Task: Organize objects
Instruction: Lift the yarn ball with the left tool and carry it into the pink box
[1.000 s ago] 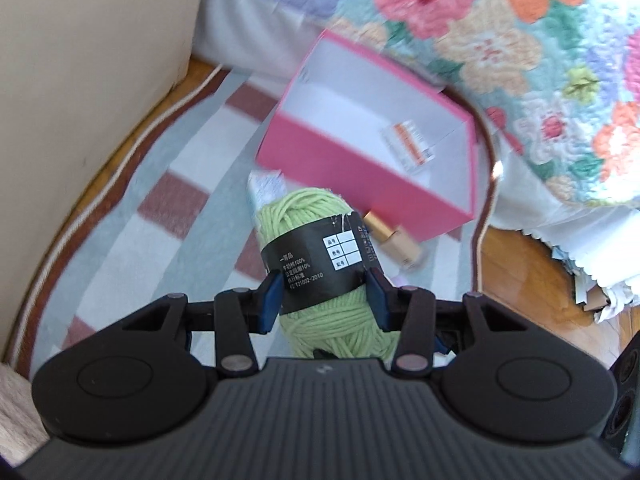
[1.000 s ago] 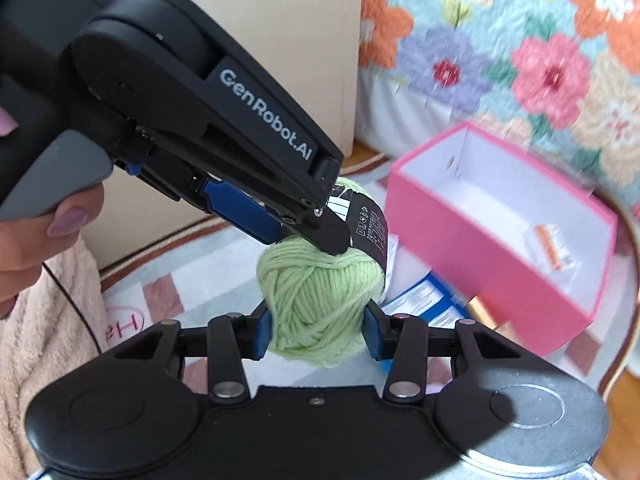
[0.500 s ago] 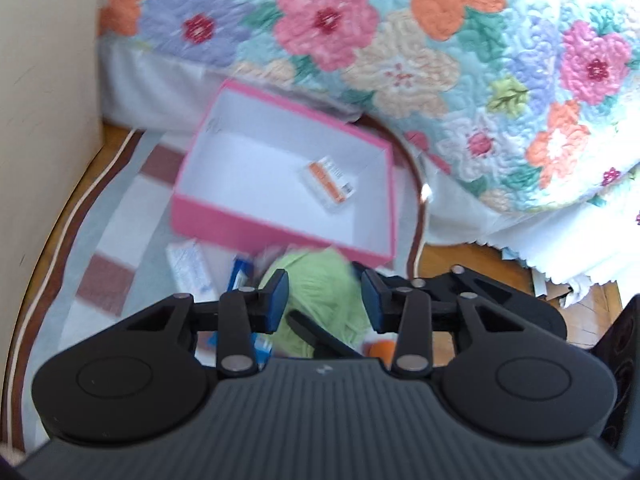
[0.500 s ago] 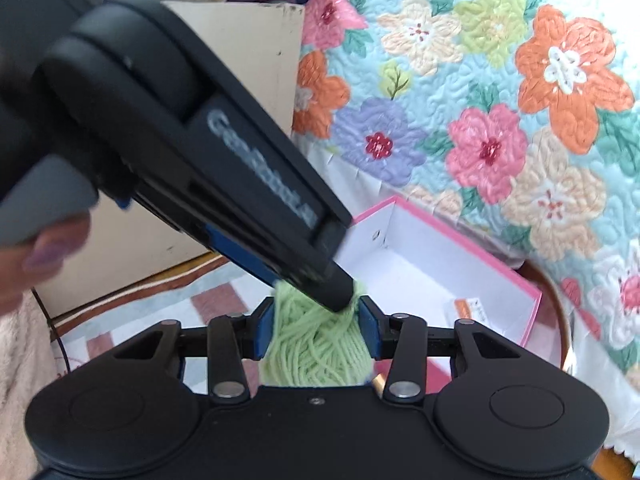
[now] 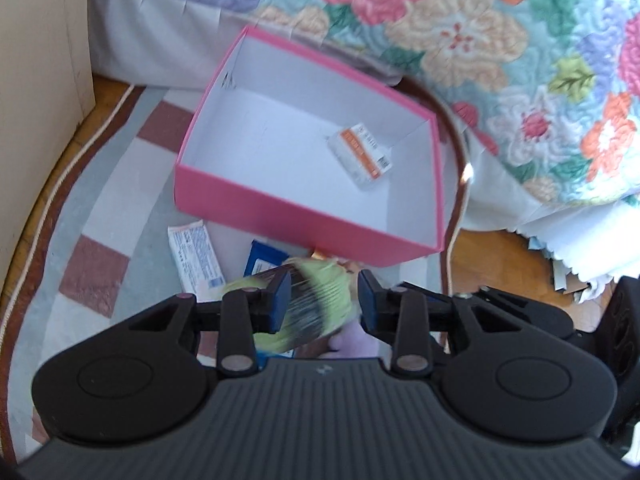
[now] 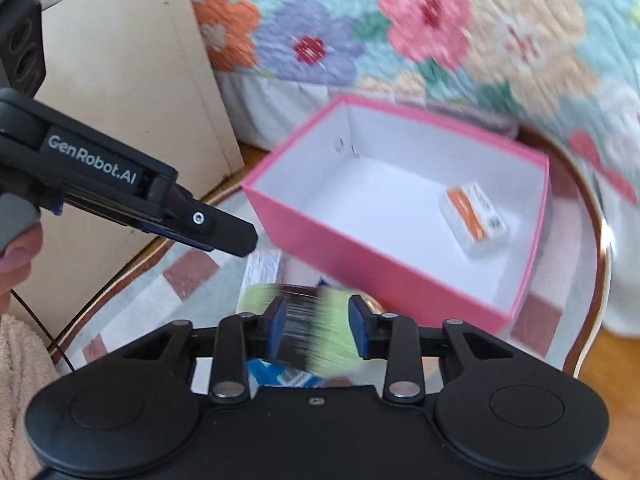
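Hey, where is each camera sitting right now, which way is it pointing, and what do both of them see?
Left wrist: sits on the left tool, looks forward and down at the pink box on the rug; its own tool fills the bottom.
Right wrist: sits on the right tool, faces the same box; the left tool and the person's hand show at the left.
Shared: the box, the small carton in it, the blurred green yarn, the floral quilt.

Bedroom: floral quilt [image 5: 460,28], rug [image 5: 104,216]
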### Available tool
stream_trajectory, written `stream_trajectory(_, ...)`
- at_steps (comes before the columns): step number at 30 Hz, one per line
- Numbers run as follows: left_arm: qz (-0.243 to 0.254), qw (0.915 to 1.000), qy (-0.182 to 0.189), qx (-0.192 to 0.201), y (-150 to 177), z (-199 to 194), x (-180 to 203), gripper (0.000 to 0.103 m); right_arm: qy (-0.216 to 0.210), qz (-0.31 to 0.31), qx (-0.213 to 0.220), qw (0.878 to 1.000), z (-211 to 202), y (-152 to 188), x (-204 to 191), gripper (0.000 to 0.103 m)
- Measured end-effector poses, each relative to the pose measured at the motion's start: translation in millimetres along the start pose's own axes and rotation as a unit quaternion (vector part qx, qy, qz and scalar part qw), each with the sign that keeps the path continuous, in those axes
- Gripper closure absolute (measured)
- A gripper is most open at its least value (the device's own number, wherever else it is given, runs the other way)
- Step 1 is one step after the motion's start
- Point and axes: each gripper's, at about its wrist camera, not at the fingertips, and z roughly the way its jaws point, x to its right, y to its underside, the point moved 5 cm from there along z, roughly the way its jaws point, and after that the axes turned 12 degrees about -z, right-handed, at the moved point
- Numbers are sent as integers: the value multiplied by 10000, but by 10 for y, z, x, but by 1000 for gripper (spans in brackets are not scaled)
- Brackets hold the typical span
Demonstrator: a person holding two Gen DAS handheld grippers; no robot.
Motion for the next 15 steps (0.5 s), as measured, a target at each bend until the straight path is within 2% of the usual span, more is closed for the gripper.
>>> stream_trajectory(4,113,9997,-134,-163,60,124,-94,68,-85,185,-43,9998,14,153,-48,48)
stream_trajectory(6,248,9993,-199,-208,86,152,-128,68,-129,250,-69,9996,11,194,-80,38)
stream_trajectory(13,750,9957,-448,-296,130,229,-279,60,-241,290,-21,9993,-7,276,-217,24)
stream_trajectory(15,831,9946,-528,-314,128,270,-346,59,-298,296,-10,9991,16,300,-261,16)
